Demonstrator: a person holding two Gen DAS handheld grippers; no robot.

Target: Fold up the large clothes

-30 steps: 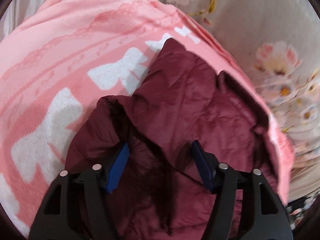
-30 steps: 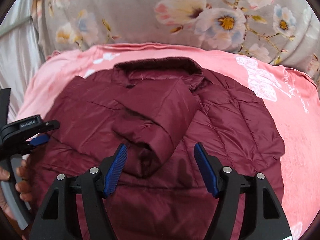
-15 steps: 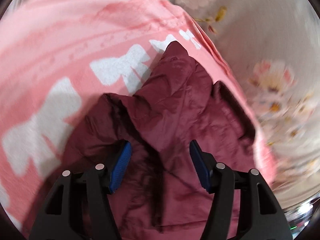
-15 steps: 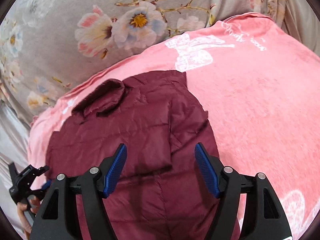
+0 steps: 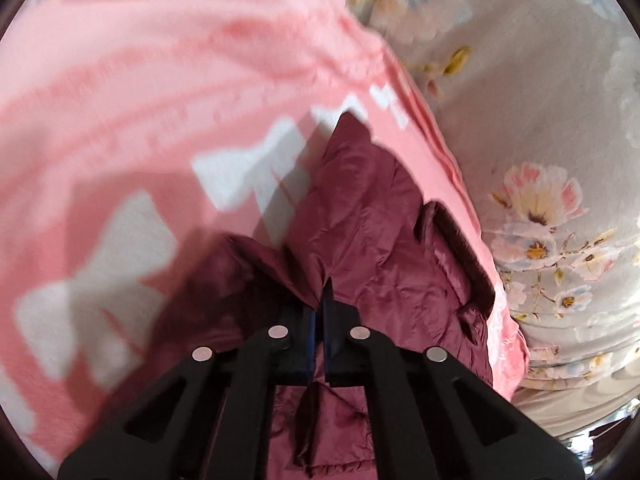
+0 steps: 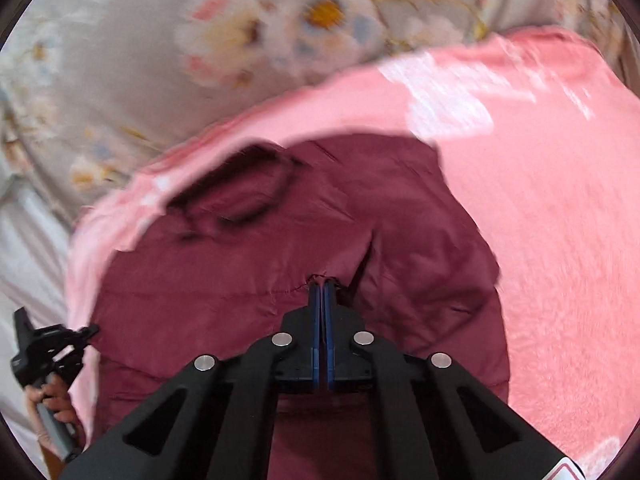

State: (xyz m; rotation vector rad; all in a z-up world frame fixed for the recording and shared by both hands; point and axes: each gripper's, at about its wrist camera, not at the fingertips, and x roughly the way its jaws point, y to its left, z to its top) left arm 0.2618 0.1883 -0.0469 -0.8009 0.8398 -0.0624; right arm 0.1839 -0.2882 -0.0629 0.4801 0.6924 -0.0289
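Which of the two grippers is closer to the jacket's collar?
Probably the left. The left gripper pinches fabric beside the collar; the right gripper pinches the jacket seemingly farther below it, though blur hinders comparison.

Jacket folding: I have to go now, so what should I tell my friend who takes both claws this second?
Left claw: just closed, pinching a fold of the maroon jacket near its edge.
Right claw: just closed, pinching the jacket fabric at a seam.
The jacket lies spread on the pink blanket, collar towards the floral sheet.
Done: one side looks folded in over the body.
Left: probably lift both pinched spots, fold the jacket over and smooth it.
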